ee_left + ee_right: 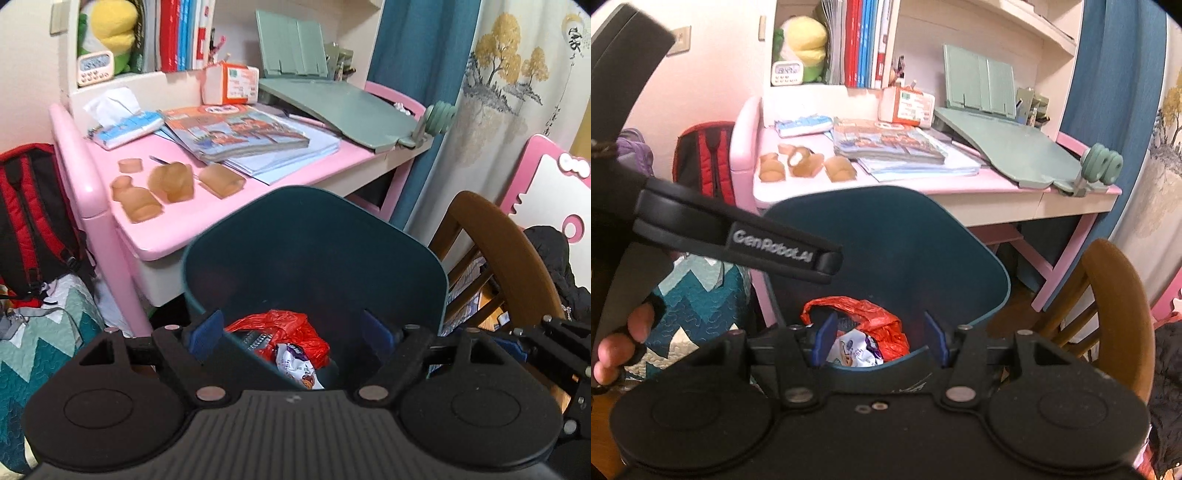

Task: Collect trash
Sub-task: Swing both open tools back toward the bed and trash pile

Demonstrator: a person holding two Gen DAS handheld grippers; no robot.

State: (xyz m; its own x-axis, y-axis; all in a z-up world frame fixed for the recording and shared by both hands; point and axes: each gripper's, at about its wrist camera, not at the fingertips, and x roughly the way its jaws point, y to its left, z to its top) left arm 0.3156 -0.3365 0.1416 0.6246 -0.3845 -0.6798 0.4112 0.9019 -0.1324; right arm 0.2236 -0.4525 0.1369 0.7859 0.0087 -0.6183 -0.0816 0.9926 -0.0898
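Note:
A dark teal trash bin [314,236] stands tilted in front of the pink desk [207,218]; it also shows in the right wrist view [905,236]. Inside lie a red plastic bag [291,325] and a white-purple wrapper [299,365], also seen in the right wrist view as the bag [875,317] and the wrapper [853,350]. My left gripper [291,332] is open and empty over the bin mouth, its fingers astride the near rim. My right gripper [881,339] is open and empty over the same rim. Several brown crumpled pieces [170,184] lie on the desk's left front, also in the right view [805,166].
Books [236,133], a tissue pack [122,125] and a green book stand [347,107] are on the desk. A red backpack [33,221] hangs at its left. A wooden chair [498,258] stands right of the bin. The left gripper's handle [738,236] crosses the right view.

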